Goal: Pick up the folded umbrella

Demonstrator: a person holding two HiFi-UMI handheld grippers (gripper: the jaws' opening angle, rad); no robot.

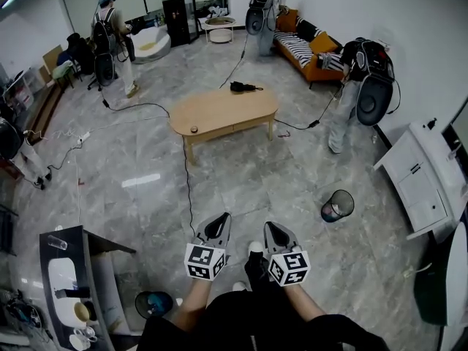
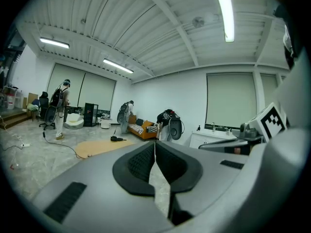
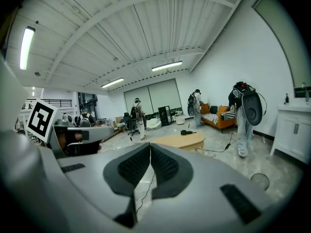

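One folded umbrella (image 1: pixel 246 88), one table (image 1: pixel 219 112)

- Umbrella (image 1: pixel 246 88), twelve o'clock in the head view: black all over.
- Table (image 1: pixel 219 115), twelve o'clock: pale wood, plain, no pattern.
- Floor (image 1: pixel 146 159): grey, marbled with lighter veins.
- Cable (image 1: pixel 189 189), running from twelve towards six o'clock: black.
- Sofa (image 1: pixel 316 66), one o'clock: orange, with a black-and-white striped throw and a black cushion.
- Cabinet (image 1: pixel 420 181), three o'clock: white.
- Bin (image 1: pixel 337 205), four o'clock: black mesh.
- Left gripper (image 1: pixel 221 218) and right gripper (image 1: pixel 270 229), six o'clock: grey shells with black ribbed pads.
- Cubes (image 1: pixel 205 262), one on each gripper: white, printed with black square markers.
- Ceiling (image 3: pixel 146 28), twelve o'clock in the right gripper view: white, ribbed in parallel lines.
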